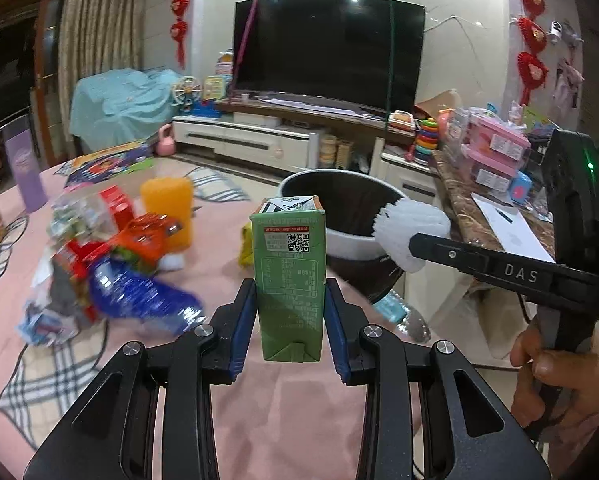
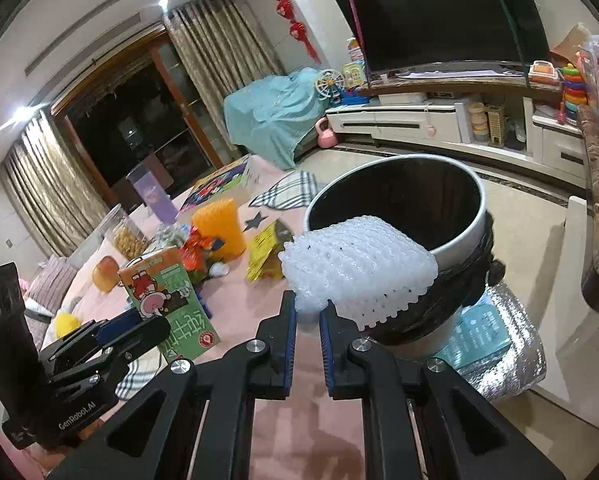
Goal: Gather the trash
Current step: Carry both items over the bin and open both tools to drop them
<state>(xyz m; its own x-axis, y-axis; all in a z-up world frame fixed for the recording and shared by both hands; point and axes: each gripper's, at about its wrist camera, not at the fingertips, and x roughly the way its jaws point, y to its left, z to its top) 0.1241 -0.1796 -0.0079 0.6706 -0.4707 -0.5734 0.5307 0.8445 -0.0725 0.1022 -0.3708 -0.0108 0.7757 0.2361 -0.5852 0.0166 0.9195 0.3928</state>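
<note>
The left gripper (image 1: 290,320) is clamping an upright green drink carton (image 1: 289,276) at lower centre of its view. The right gripper (image 2: 307,316) is pinching white foam netting (image 2: 359,268) (nearly closed jaws) against the bin's rim (image 2: 459,240), centre frame.

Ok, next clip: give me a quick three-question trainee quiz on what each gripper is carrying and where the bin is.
1. True or false: the left gripper is shut on a green drink carton.
2. What does the right gripper hold? A) blue bottle B) white foam net C) yellow wrapper
3. Fill in: the foam net hangs over the rim of the ____.

Key: 1 true. 2 B, the white foam net. 3 trash bin, which stands beside the pink-covered table.
</note>
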